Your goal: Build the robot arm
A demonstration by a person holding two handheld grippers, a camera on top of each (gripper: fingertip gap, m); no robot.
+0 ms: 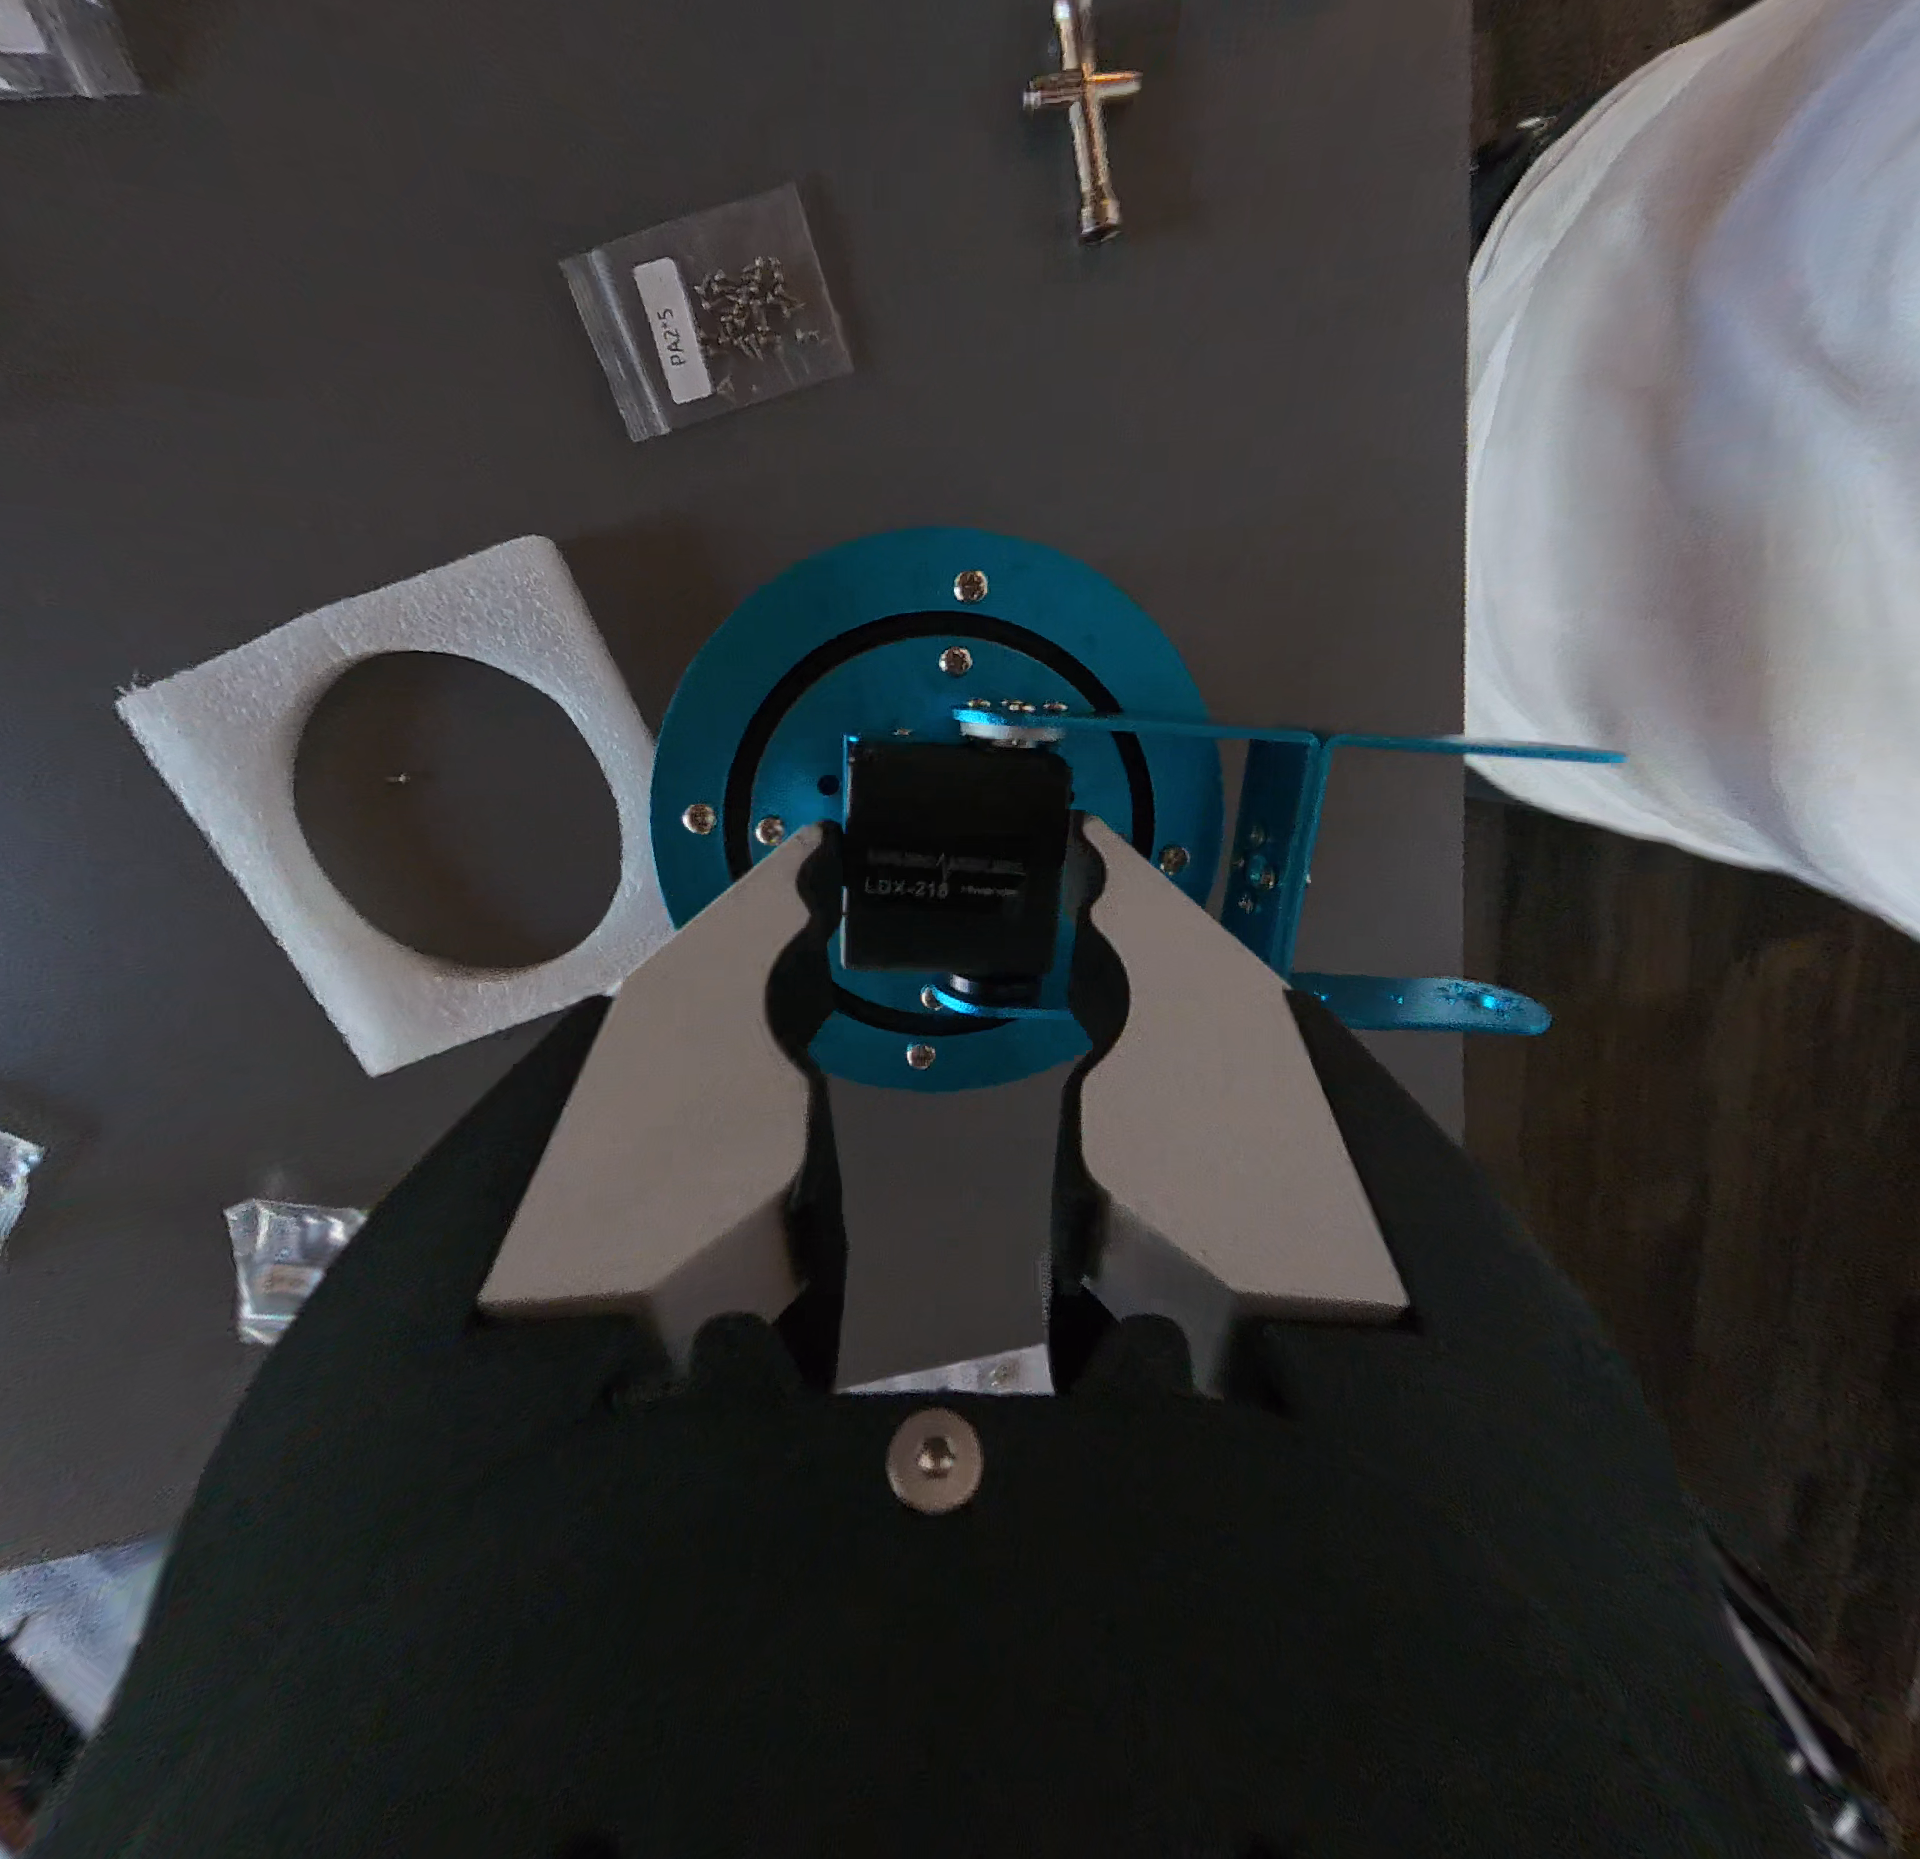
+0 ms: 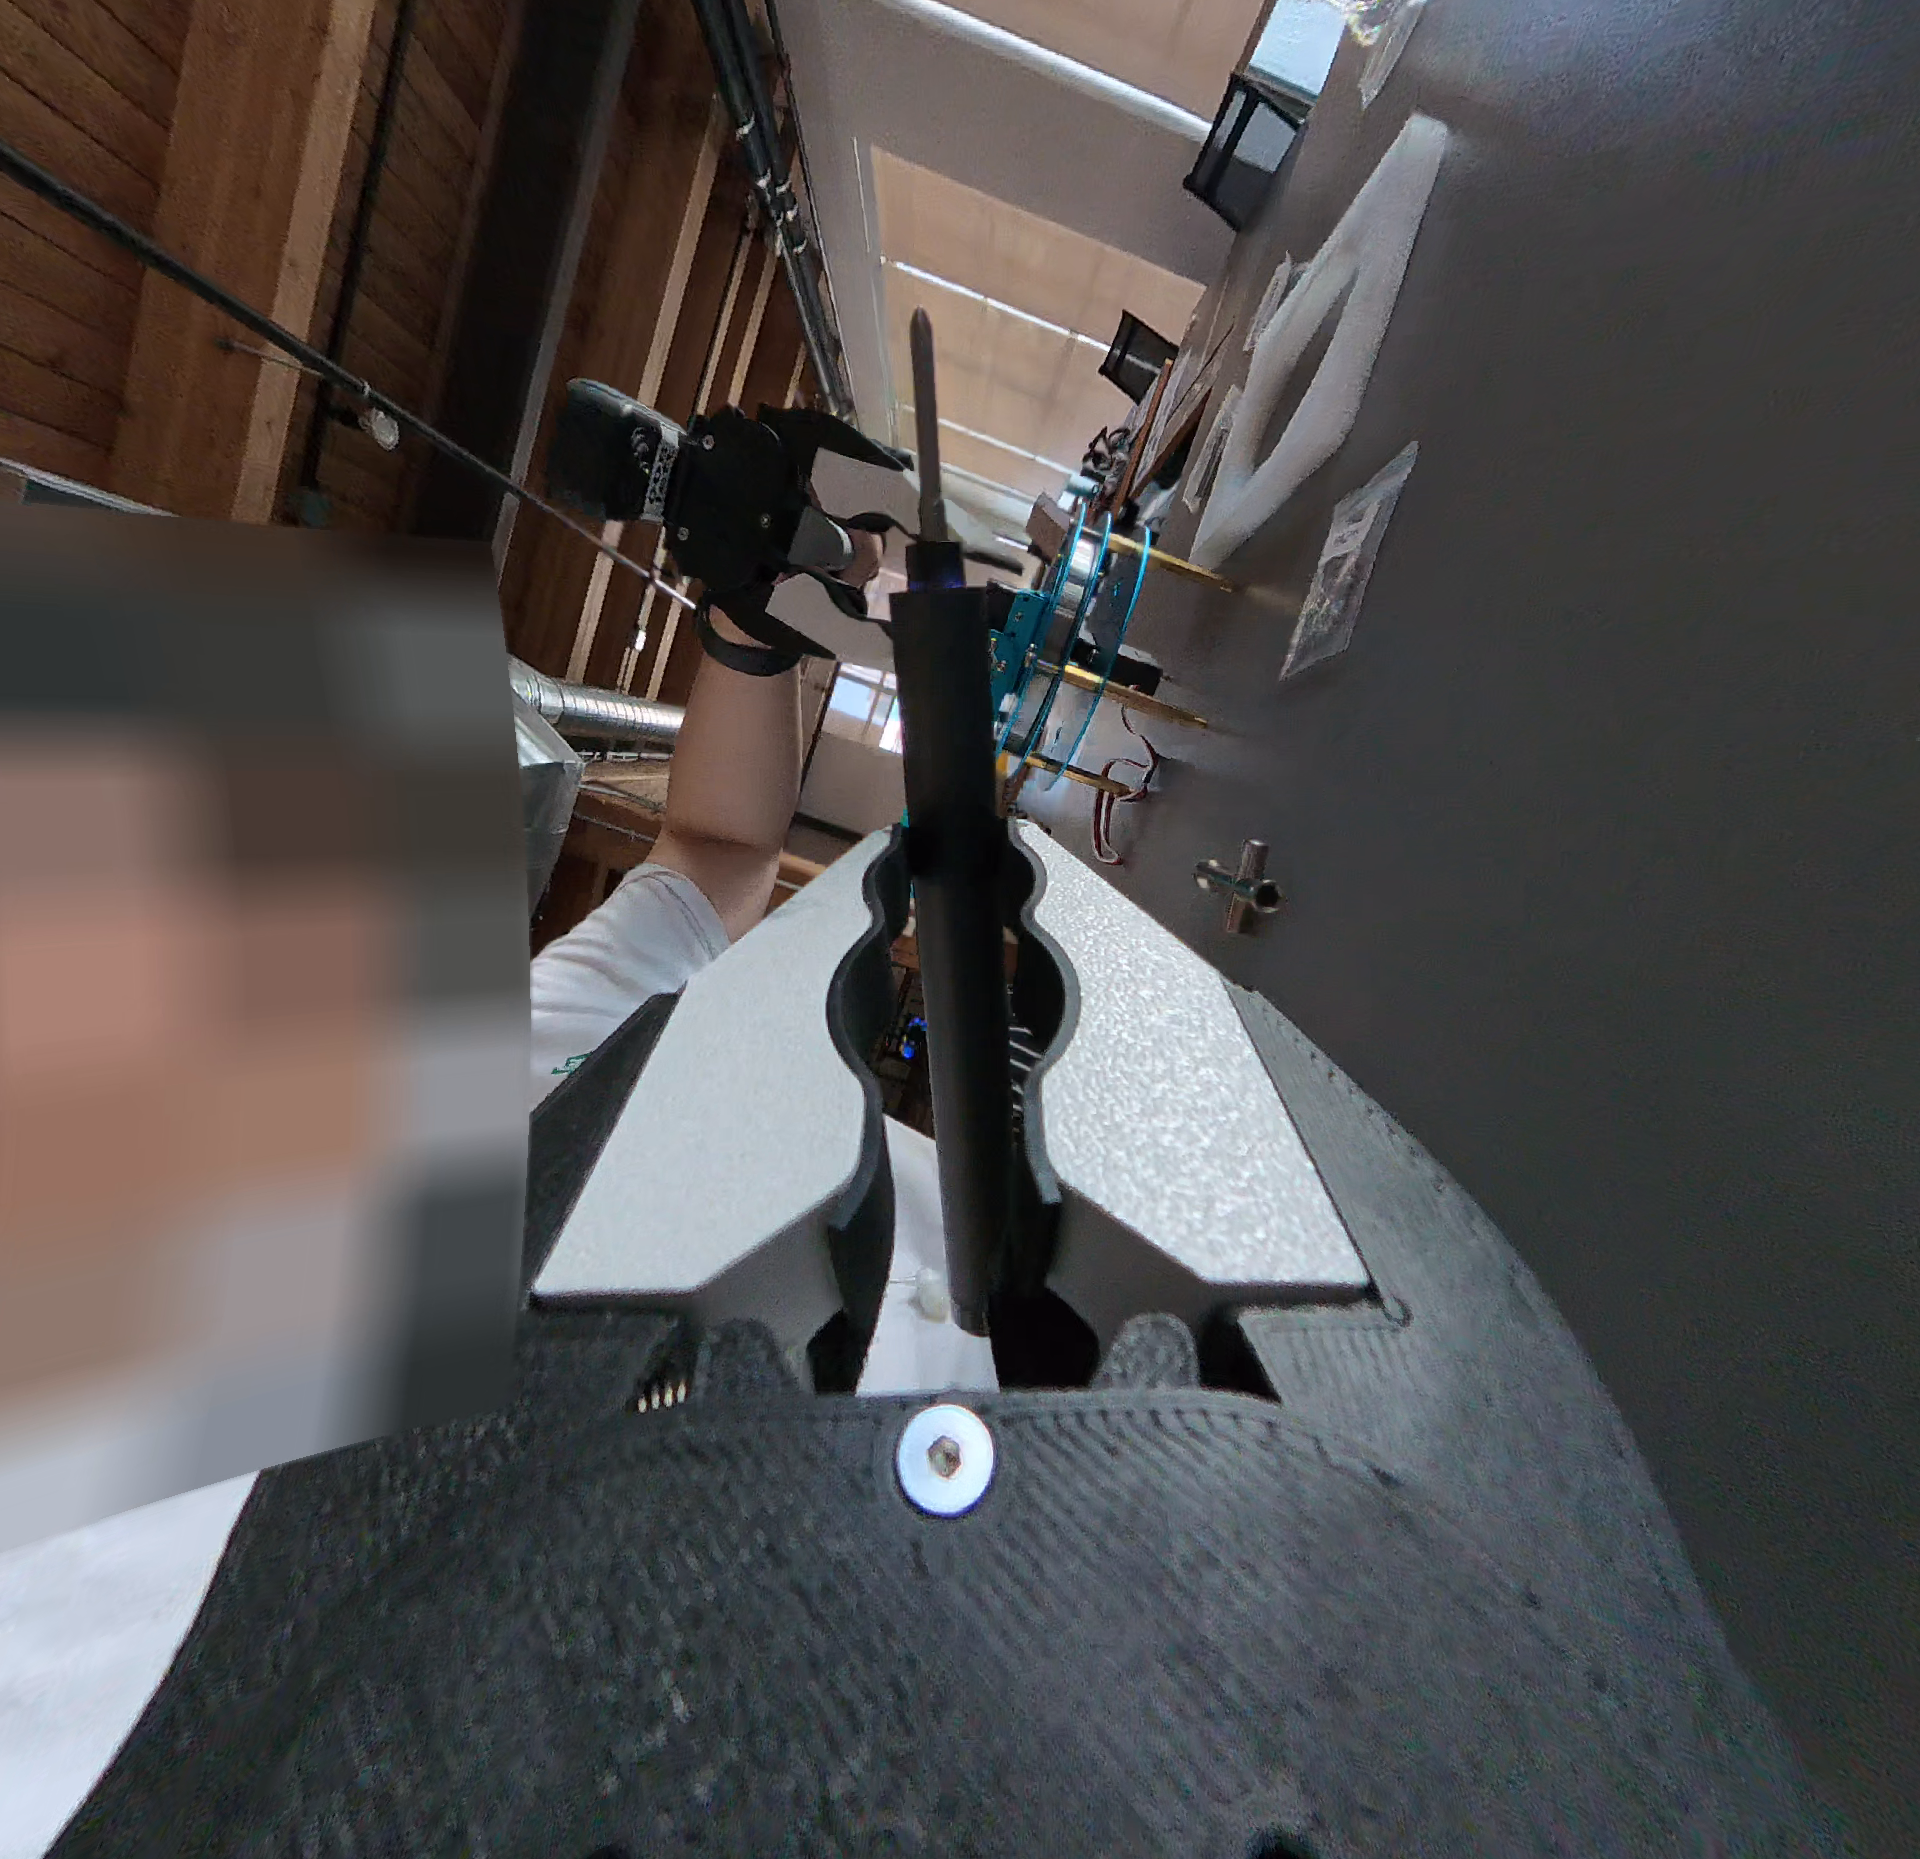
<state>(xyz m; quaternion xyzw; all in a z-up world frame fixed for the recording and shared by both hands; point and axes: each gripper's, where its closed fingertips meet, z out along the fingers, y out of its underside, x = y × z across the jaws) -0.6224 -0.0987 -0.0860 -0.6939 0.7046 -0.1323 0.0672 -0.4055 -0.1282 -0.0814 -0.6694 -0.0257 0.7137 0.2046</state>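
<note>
My left gripper (image 1: pixel 951 835) points straight down at a dark grey table (image 1: pixel 1143 438). Its grey fingertips (image 1: pixel 800 853) press both sides of a black servo (image 1: pixel 956 874) mounted on a blue round base plate (image 1: pixel 717 739). A blue U-shaped bracket (image 1: pixel 1273 843) is attached to the servo and sticks out to the right. My right gripper (image 2: pixel 956 853) is shut on the dark handle of a screwdriver (image 2: pixel 940 687), whose shaft points forward. In the right wrist view the blue assembly (image 2: pixel 1070 646) stands just beyond the screwdriver, with the left gripper (image 2: pixel 748 521) over it.
On the table are a clear bag of small screws (image 1: pixel 707 313), a metal cross wrench (image 1: pixel 1081 116), a white foam square with a round hole (image 1: pixel 416 791) and small clear bags (image 1: pixel 281 1269) at the left. A person's white sleeve (image 1: pixel 1714 459) is at the table's right edge. Across from one pair of fingers to the other is roughly 25 cm. To the metal cross wrench (image 1: pixel 1081 116): right tips about 11 cm, left tips about 20 cm.
</note>
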